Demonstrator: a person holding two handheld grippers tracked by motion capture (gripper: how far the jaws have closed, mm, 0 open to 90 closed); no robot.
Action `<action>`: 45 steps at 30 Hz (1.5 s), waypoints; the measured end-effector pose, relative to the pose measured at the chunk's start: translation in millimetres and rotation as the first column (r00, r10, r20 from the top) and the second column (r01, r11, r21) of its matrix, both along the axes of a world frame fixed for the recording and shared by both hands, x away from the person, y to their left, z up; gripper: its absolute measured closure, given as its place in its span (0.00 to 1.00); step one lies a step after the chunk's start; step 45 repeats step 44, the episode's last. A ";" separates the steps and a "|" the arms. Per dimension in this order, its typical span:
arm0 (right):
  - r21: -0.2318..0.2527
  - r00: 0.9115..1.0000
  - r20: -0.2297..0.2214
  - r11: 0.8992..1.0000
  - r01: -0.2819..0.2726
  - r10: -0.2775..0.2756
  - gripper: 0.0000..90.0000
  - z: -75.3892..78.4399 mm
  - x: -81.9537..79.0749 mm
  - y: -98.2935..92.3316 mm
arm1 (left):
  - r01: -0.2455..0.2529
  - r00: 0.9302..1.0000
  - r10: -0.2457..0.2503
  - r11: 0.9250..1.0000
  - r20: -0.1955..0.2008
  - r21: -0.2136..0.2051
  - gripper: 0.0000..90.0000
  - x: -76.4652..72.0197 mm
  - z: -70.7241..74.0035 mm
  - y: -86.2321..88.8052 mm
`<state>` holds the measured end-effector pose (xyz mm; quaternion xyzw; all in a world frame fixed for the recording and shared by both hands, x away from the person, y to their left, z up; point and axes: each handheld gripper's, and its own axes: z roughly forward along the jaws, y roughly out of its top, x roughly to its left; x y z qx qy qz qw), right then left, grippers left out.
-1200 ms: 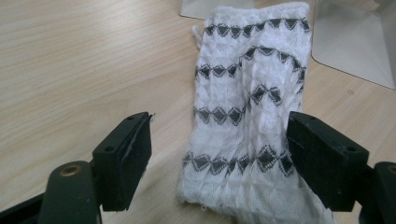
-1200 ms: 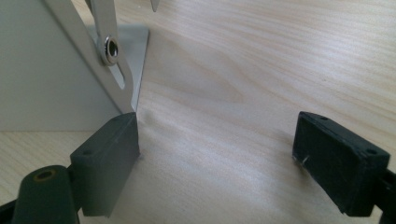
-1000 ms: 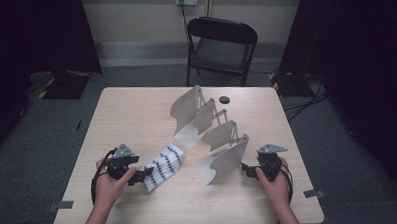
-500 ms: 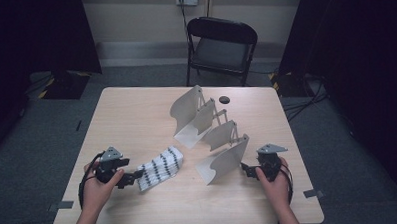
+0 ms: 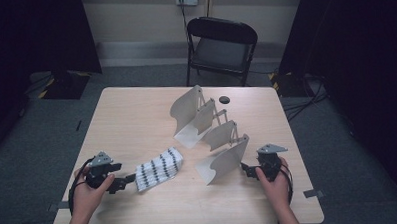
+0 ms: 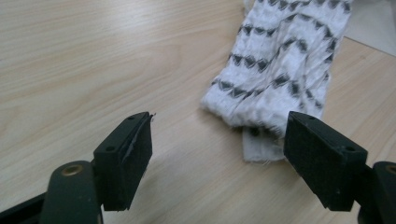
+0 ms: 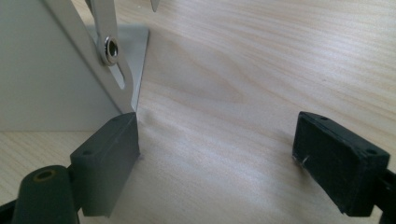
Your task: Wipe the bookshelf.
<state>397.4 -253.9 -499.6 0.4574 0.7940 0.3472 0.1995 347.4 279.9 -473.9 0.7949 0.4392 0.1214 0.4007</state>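
**Two hand-held grippers beside a folded cloth and a folding rack**

A person sits at a pale wooden desk [image 5: 136,114] holding a gripper in each hand. The left gripper [image 5: 123,183] lies low at the near left, its fingers [image 6: 123,158] spread wide with nothing between them, just short of a folded white cloth with dark zigzag stripes [image 5: 159,168]. The right gripper [image 5: 247,169], fingers [image 7: 105,161] also spread and empty, rests at the near right, just beside the closest panel of a white accordion rack [image 5: 209,129].
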 end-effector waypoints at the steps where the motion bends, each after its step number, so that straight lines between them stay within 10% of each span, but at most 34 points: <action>1: 0.000 1.000 0.000 1.000 0.000 0.000 0.15 0.0 0.0 0.0 | 0.006 1.000 -0.006 1.000 -0.002 0.002 0.27 -0.3 -0.9 1.4; 28: 0.000 1.000 0.000 1.000 0.000 0.000 0.15 0.0 0.0 0.0 | 0.039 0.997 -0.047 0.988 0.055 0.149 0.25 -7.4 -23.6 16.8; 45: 0.000 1.000 0.000 1.000 0.000 0.000 0.15 0.0 0.0 0.0 | 0.037 0.995 -0.049 0.990 0.083 0.137 0.20 -7.8 -27.1 18.9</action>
